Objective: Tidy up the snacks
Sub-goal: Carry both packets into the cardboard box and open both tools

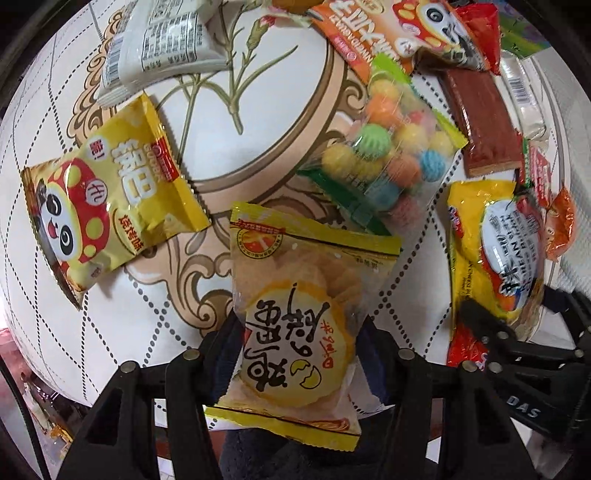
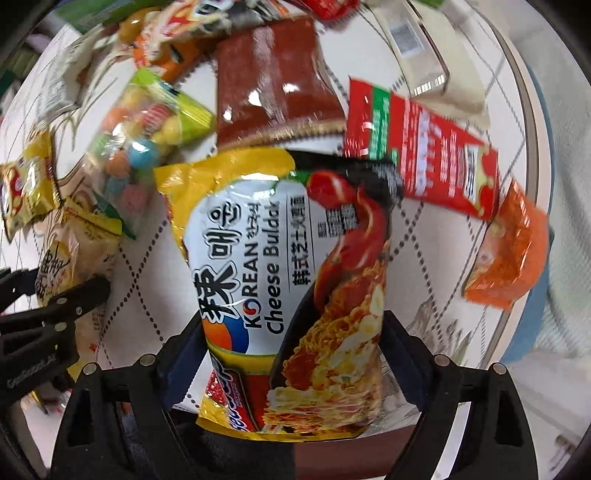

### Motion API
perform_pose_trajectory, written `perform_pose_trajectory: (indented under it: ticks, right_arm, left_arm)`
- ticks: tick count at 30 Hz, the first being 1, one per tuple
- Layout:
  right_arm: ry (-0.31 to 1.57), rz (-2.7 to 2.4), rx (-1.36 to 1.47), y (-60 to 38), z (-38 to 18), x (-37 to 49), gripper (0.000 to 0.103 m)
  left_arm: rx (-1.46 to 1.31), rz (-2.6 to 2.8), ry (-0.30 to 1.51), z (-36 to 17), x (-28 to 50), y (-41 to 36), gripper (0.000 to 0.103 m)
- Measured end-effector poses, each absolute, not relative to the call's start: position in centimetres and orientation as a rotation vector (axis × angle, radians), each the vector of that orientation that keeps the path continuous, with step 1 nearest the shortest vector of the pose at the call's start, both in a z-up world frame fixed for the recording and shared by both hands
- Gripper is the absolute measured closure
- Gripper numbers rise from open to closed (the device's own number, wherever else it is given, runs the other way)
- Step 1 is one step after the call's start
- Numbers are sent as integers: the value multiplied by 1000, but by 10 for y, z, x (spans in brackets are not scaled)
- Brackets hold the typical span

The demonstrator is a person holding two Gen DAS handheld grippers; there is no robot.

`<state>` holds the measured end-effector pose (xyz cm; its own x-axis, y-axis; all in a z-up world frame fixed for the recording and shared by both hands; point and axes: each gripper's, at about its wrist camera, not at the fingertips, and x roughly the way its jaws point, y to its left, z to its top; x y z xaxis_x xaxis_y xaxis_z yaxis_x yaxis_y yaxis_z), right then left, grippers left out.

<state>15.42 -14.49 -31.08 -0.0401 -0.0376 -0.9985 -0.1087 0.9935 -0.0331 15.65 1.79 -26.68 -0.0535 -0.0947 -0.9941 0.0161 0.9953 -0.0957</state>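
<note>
My left gripper (image 1: 299, 343) points down at the table and is shut on a clear yellow egg-cracker packet (image 1: 295, 295), whose lower end sits between the two fingers. My right gripper (image 2: 291, 332) also points down, its fingers pressed against both sides of a yellow Korean cheese noodle packet (image 2: 288, 258). In the left wrist view this noodle packet (image 1: 495, 251) lies to the right, with a right gripper finger (image 1: 487, 325) on it. The left gripper's fingers (image 2: 74, 295) show at the left edge of the right wrist view.
On the round patterned tablecloth (image 1: 258, 110) lie a yellow panda packet (image 1: 110, 206), a bag of coloured candy balls (image 1: 388, 158), a brown bar (image 1: 480, 122), a white packet (image 1: 159, 44) and an orange panda packet (image 1: 388, 26). A red packet (image 2: 424, 155) and a small orange packet (image 2: 509, 251) lie near the table rim.
</note>
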Motion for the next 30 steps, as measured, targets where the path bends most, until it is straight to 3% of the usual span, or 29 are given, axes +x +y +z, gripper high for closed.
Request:
perform_pose_trajectory:
  ticks: [13,22,30]
  right_arm:
    - [1549,67,50,-199,-282,132,17]
    - [1438,177,173,-235,-192,126,17]
    - [1245,228,251,-273,-77,186,17]
  left_arm:
    - [-70,-37,1537,-207,168,24,57]
    - [-181,-114,1404,-98,179,26,58]
    - [-297,-191,1253,20,266,18,57]
